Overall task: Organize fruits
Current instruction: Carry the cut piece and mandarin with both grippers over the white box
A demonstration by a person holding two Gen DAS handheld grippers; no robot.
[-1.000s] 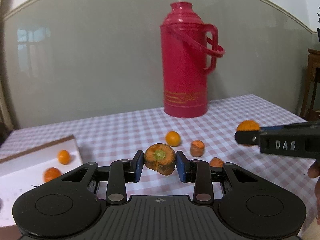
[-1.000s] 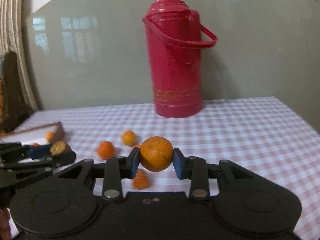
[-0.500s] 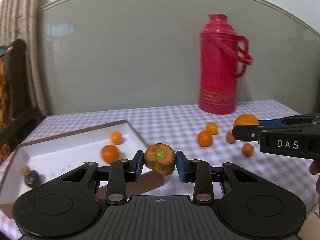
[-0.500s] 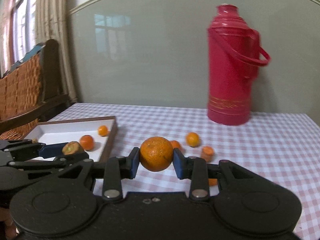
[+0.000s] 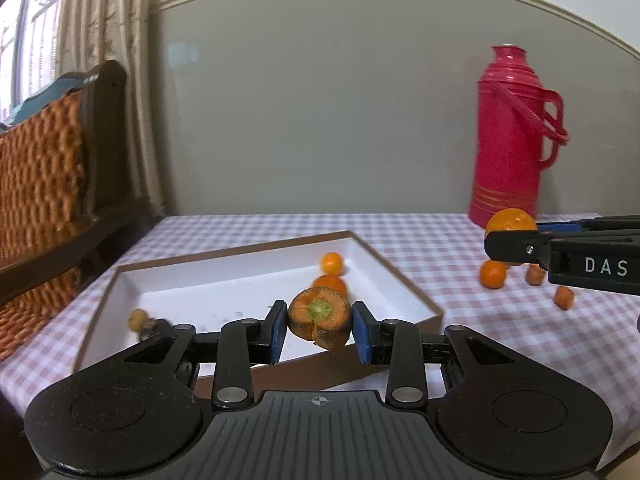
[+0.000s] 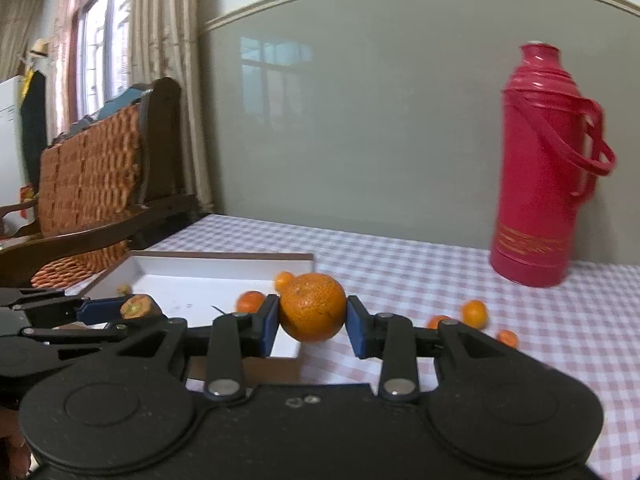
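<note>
My left gripper (image 5: 319,330) is shut on a carrot stub (image 5: 319,317) and holds it above the near edge of a white, brown-rimmed tray (image 5: 224,288). Two small oranges (image 5: 332,263) lie in the tray, with a small dark and yellow piece (image 5: 143,322) at its left. My right gripper (image 6: 312,326) is shut on a large orange (image 6: 313,306), held above the table near the tray's right corner (image 6: 280,258). The left gripper with the carrot stub (image 6: 136,306) shows at the left of the right wrist view.
A red thermos (image 5: 516,138) stands at the back right of the checked tablecloth (image 5: 440,236). A small orange (image 5: 493,274) and carrot pieces (image 5: 563,297) lie loose on the cloth to the right of the tray. A wicker-backed wooden chair (image 6: 88,184) stands left of the table.
Both grippers have swung left with their loads. The tray has come into fuller view ahead and the thermos has shifted to the right of both views.
</note>
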